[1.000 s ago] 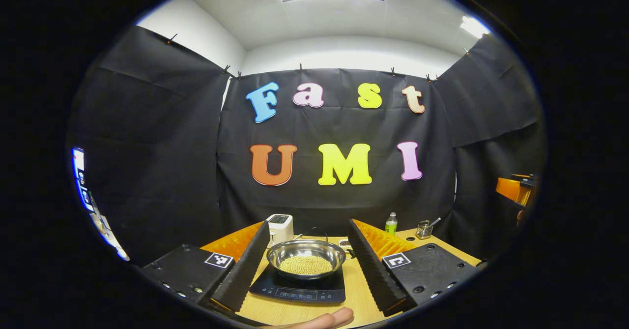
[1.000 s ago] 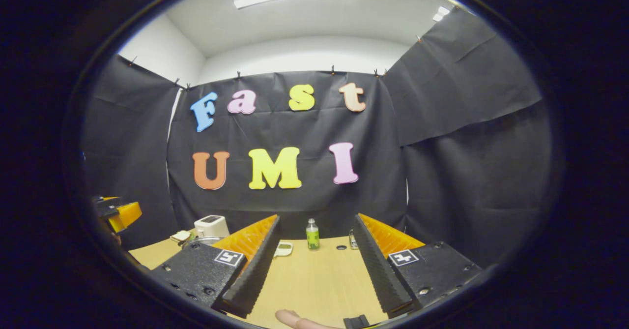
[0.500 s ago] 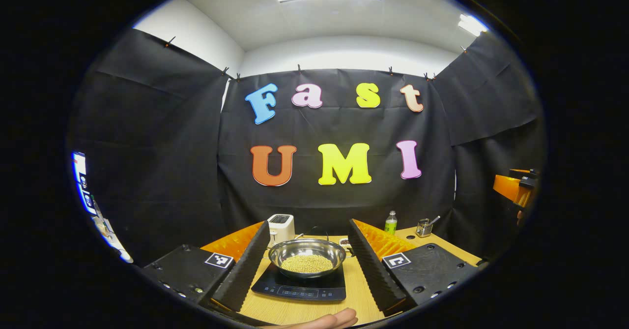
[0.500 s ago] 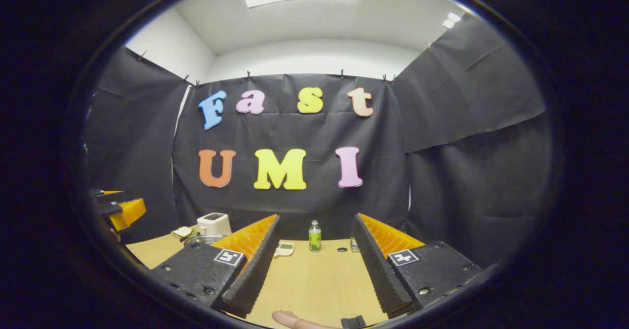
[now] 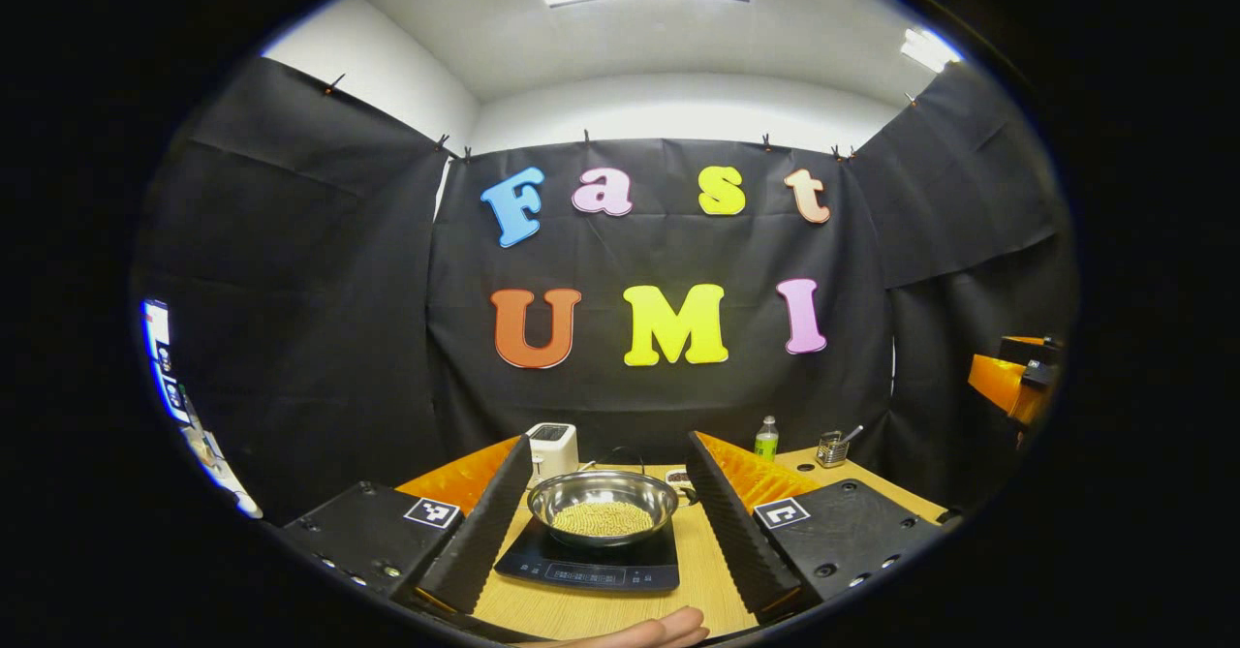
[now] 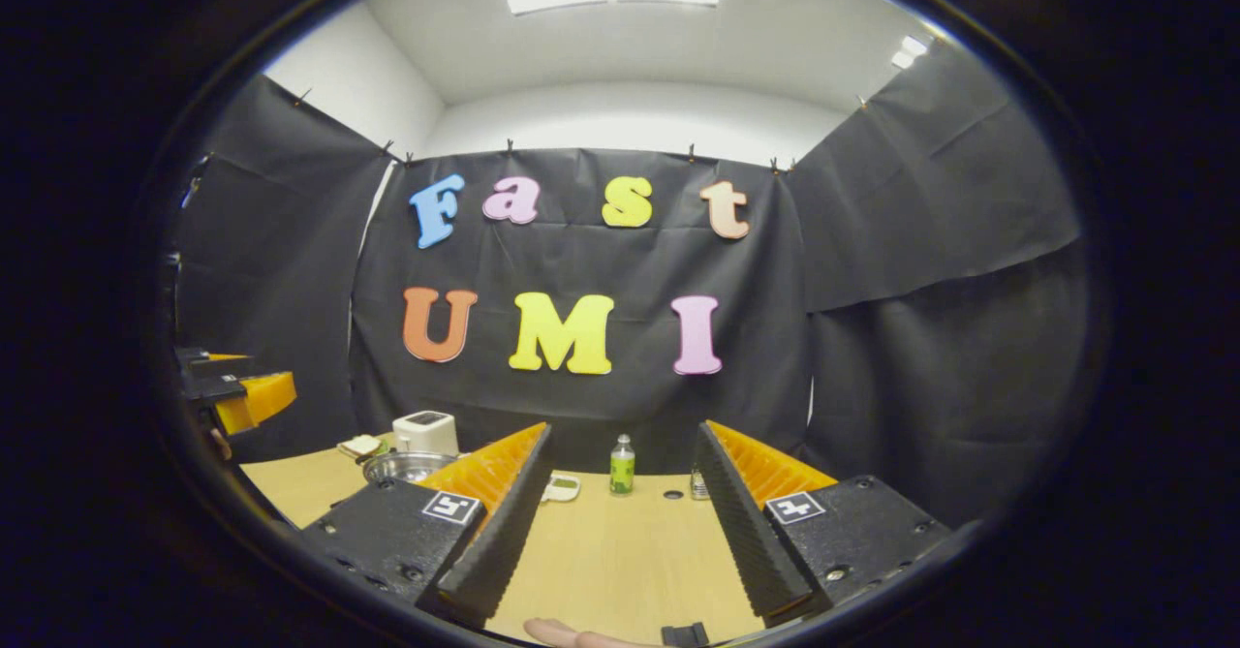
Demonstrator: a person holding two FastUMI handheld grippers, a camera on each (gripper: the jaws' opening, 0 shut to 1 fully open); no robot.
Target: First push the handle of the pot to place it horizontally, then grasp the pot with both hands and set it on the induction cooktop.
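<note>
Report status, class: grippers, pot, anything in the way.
Left gripper open, empty, pulled back from pot. Right gripper open over bare table. Pot sits on induction cooktop. Nothing in the way.

A pot (image 5: 603,509) sits on the induction cooktop (image 5: 586,563) at the middle of the worktop (image 5: 702,570), between the spread fingers of the left hand-held gripper (image 5: 604,522). A toaster (image 5: 552,448) stands just behind the pot to its left. To the right, near the back edge, a bottle (image 5: 766,438) stands left of a utensil holder (image 5: 831,448). The right hand-held gripper (image 6: 620,522) hangs over bare worktop.
</note>
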